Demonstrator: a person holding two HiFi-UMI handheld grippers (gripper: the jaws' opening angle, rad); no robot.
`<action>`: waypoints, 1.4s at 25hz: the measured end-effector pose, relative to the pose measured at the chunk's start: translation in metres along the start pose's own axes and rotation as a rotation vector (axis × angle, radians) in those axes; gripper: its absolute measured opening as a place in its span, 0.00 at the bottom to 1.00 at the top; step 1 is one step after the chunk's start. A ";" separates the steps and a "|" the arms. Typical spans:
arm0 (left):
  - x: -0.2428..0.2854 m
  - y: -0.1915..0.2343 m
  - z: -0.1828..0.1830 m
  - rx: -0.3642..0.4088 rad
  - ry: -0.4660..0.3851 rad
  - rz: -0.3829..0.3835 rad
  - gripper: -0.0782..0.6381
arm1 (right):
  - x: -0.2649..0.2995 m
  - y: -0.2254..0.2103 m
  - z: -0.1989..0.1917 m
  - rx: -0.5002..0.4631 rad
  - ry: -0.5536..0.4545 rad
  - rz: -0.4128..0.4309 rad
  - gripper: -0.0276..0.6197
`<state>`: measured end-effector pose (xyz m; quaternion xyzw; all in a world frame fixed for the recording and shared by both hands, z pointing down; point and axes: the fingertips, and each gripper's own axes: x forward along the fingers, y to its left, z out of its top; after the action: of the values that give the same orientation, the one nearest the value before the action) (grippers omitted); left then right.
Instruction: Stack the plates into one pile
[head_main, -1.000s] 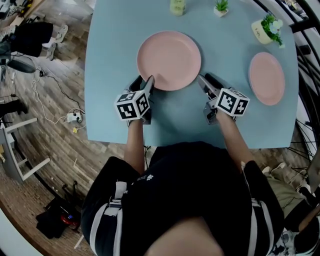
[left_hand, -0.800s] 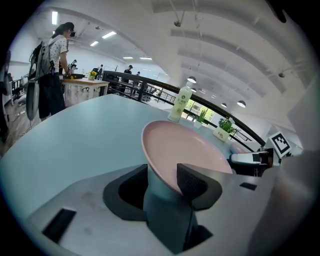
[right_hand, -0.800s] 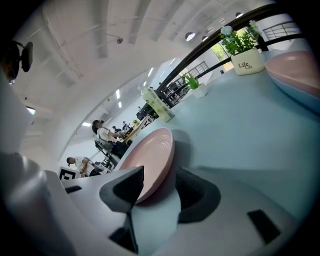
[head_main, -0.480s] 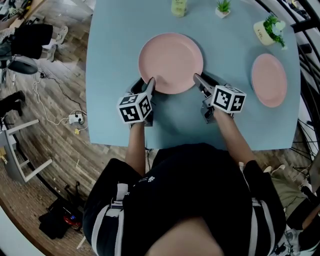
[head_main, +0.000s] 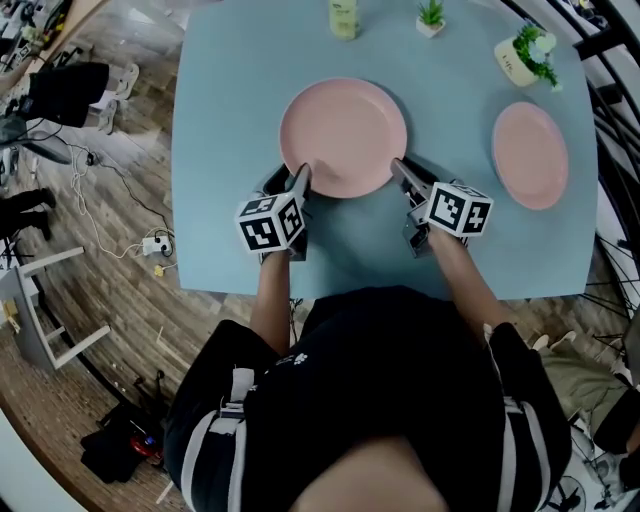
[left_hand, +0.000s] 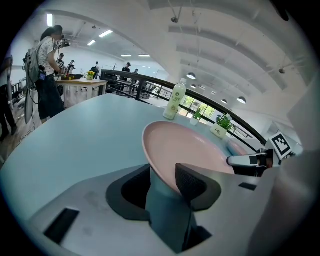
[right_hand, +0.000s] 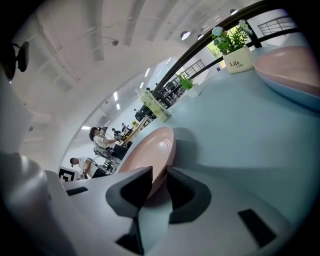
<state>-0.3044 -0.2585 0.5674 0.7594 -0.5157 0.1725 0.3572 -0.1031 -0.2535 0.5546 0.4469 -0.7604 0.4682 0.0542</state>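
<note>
the only words that can be read are "life life", in dark letters on the white plant pot (right_hand: 239, 64) in the right gripper view. in the head view its print is too small to read. the bottle (left_hand: 173, 102) at the far edge of the worktop (head_main: 220, 150) has a green label, too blurred to read. the marker cubes (head_main: 268, 222) bear black-and-white square patterns, not letters.

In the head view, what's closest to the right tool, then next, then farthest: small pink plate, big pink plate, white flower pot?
1. big pink plate, its near rim at the right tool.
2. small pink plate, off to the right.
3. white flower pot, far right corner.
</note>
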 end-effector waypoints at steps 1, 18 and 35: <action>0.000 -0.005 0.000 0.007 -0.002 -0.002 0.33 | -0.004 -0.002 0.001 0.001 -0.006 0.001 0.16; 0.013 -0.134 -0.009 0.037 -0.011 -0.075 0.33 | -0.119 -0.063 0.030 0.063 -0.129 -0.016 0.16; 0.046 -0.244 -0.009 0.102 0.014 -0.156 0.33 | -0.205 -0.132 0.061 0.133 -0.253 -0.037 0.16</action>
<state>-0.0630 -0.2307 0.5134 0.8133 -0.4430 0.1753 0.3340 0.1359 -0.1921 0.5053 0.5190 -0.7201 0.4563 -0.0629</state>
